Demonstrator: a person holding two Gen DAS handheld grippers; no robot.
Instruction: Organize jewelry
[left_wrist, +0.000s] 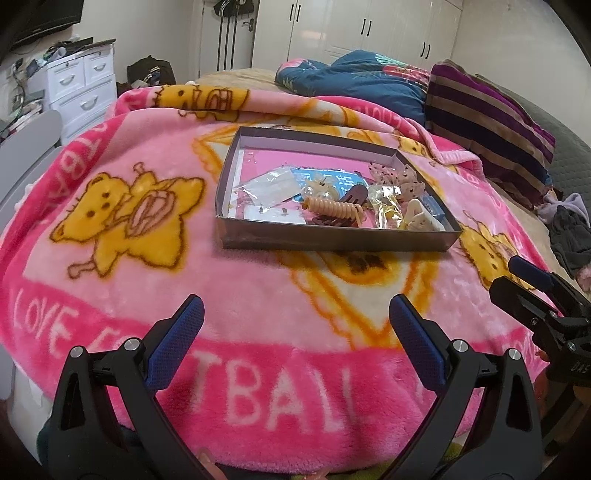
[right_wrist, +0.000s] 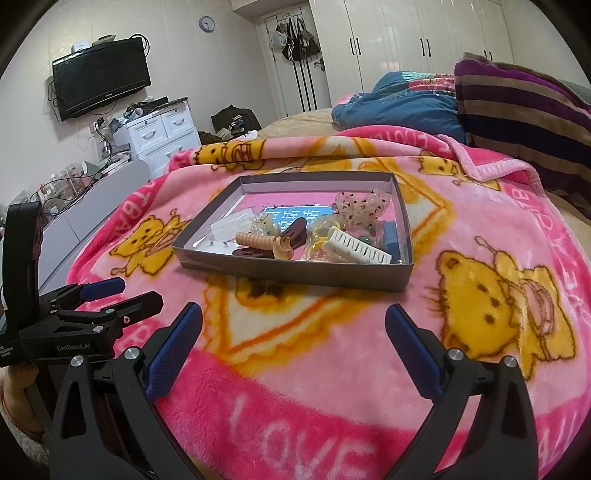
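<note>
A shallow grey box (left_wrist: 332, 239) (right_wrist: 295, 275) lies on a pink cartoon-bear blanket (left_wrist: 258, 295) (right_wrist: 332, 350). Inside it are a tan spiral hair tie (left_wrist: 332, 208) (right_wrist: 258, 242), a brown claw clip (left_wrist: 354, 195) (right_wrist: 291, 232), a white comb clip (left_wrist: 421, 219) (right_wrist: 358, 249), a dotted sheer scrunchie (left_wrist: 395, 177) (right_wrist: 360, 206) and small clear packets (left_wrist: 273, 184) (right_wrist: 229, 227). My left gripper (left_wrist: 295, 314) (right_wrist: 122, 291) hovers open over the blanket, well short of the box. My right gripper (right_wrist: 293, 317) (left_wrist: 511, 277) is open too, beside it, equally short of the box. Both hold nothing.
A striped purple blanket (left_wrist: 487, 122) (right_wrist: 524, 110) and a blue quilt (left_wrist: 354, 77) (right_wrist: 402, 99) are heaped at the far right of the bed. A white drawer chest (left_wrist: 81, 88) (right_wrist: 159, 133) and a wall TV (right_wrist: 99, 77) stand at the left. White wardrobes (right_wrist: 406, 48) line the back wall.
</note>
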